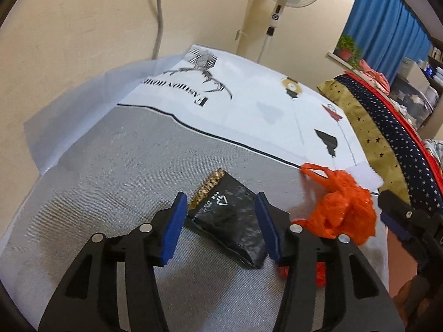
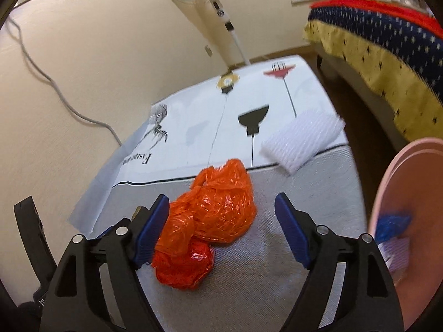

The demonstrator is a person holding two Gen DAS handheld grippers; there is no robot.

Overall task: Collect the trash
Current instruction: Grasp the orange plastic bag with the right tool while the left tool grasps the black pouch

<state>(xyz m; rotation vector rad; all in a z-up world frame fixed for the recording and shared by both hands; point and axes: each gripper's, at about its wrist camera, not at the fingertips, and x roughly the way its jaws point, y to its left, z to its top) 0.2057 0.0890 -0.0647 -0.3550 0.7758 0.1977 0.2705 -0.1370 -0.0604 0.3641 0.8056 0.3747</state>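
Left fingers [image 1: 220,222]: apart, straddling the black wrapper [image 1: 229,227] without pressing it.
Black wrapper: flat on the grey part of the desk [image 1: 97,171], gold edge pointing away.
Right fingers [image 2: 221,224]: spread wide; the orange bag [image 2: 210,221] lies between them, close against the left pad, unheld.
White foam net [image 2: 301,138]: farther off, near the desk's right edge.
Pink bin [image 2: 409,193]: right of the desk, blue and pale scraps inside.
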